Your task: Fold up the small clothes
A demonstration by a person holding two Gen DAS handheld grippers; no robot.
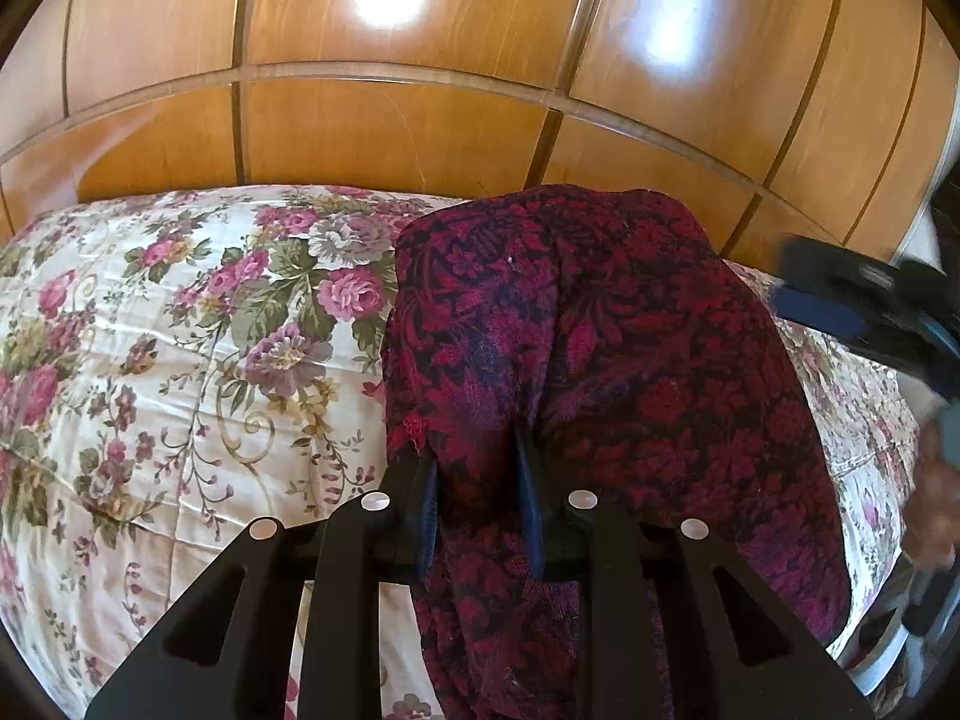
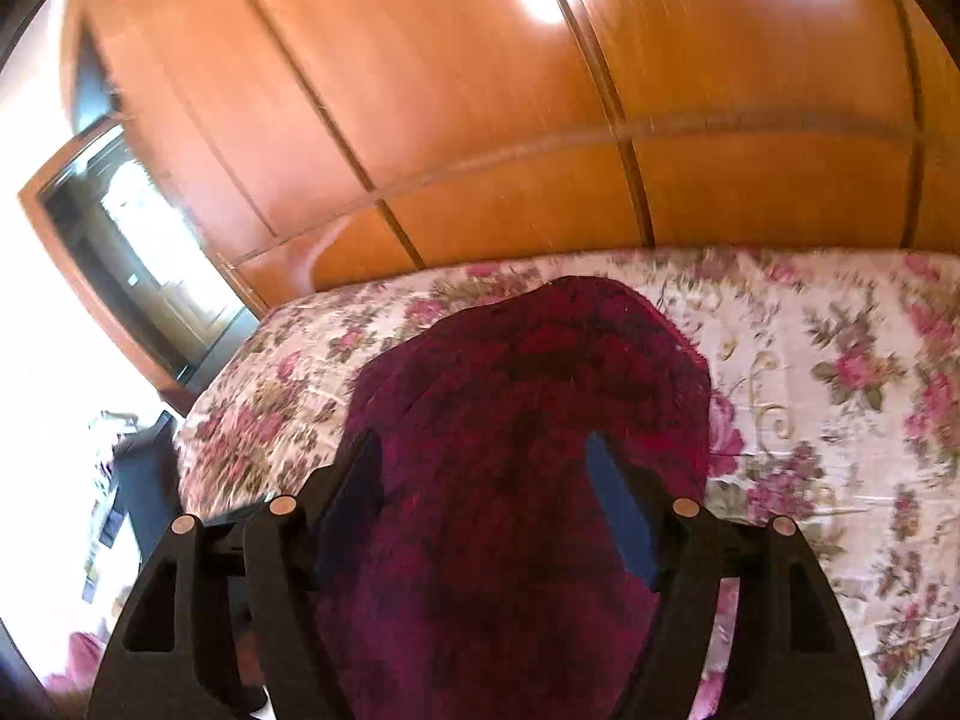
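A dark red and black patterned garment (image 1: 630,330) lies in a long heap on the floral bedspread (image 1: 180,330). My left gripper (image 1: 480,501) is shut on a fold at the garment's near edge, with cloth bunched between its fingers. In the right wrist view the same garment (image 2: 528,372) fills the space between the wide-set jaws of my right gripper (image 2: 486,480), which stands open; this view is blurred, and I cannot see its pads pressing on the cloth. In the left wrist view the right tool's blurred dark body (image 1: 870,300) hovers at the garment's right side.
Glossy wooden wardrobe doors (image 1: 390,132) rise straight behind the bed. A framed doorway or mirror (image 2: 138,252) stands at the far left of the right wrist view. The bedspread (image 2: 840,390) stretches bare to the right there. A person's blurred hand (image 1: 936,480) shows at the right edge.
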